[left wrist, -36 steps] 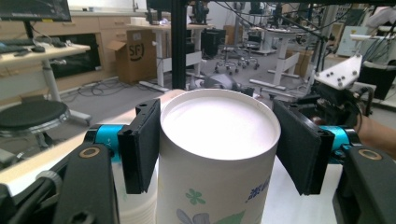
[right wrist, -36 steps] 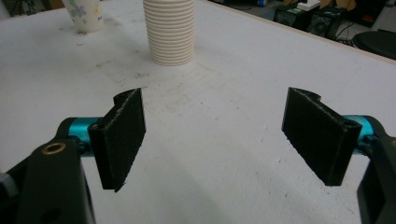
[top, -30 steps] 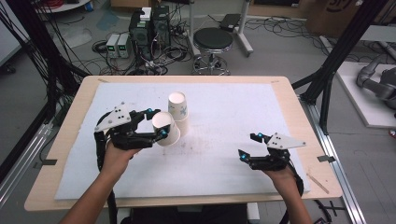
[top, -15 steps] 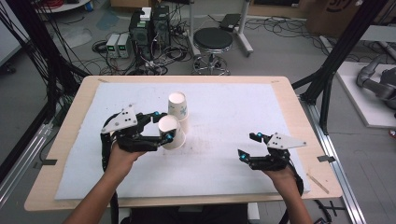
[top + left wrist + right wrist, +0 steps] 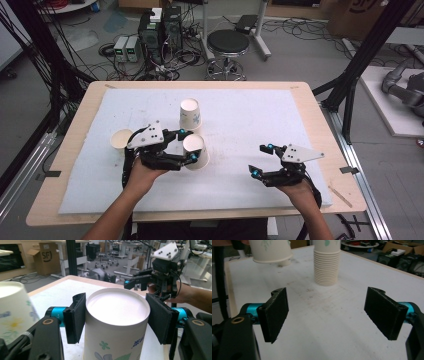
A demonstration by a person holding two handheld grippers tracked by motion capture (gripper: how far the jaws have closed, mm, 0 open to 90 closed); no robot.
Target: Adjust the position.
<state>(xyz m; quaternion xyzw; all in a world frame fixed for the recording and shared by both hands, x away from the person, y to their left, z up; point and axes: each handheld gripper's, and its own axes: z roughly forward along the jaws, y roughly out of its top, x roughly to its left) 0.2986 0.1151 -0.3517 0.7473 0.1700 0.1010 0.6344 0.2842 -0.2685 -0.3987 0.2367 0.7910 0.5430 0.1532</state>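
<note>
My left gripper (image 5: 189,146) is shut on an upside-down paper cup (image 5: 196,150) with a flower print, its black pads pressing on both sides just under the white base (image 5: 117,306). In the right gripper view that cup (image 5: 270,250) hangs a little above the white sheet. A stack of upside-down cups (image 5: 190,114) stands just behind it, at the left edge in the left gripper view (image 5: 12,307) and ribbed with rims in the right gripper view (image 5: 327,262). My right gripper (image 5: 259,160) stands open near the front right, with nothing between its jaws (image 5: 327,315).
A single paper cup (image 5: 120,139) stands on the white sheet (image 5: 300,115) to the left of my left hand. The wooden table edge (image 5: 320,112) frames the sheet. Beyond the table are a stool (image 5: 228,45), cables and black frame posts.
My left gripper has carried the cup to the right and a little lower, away from the stack's side. The single cup at the left has come into sight. The right gripper has stayed put.
</note>
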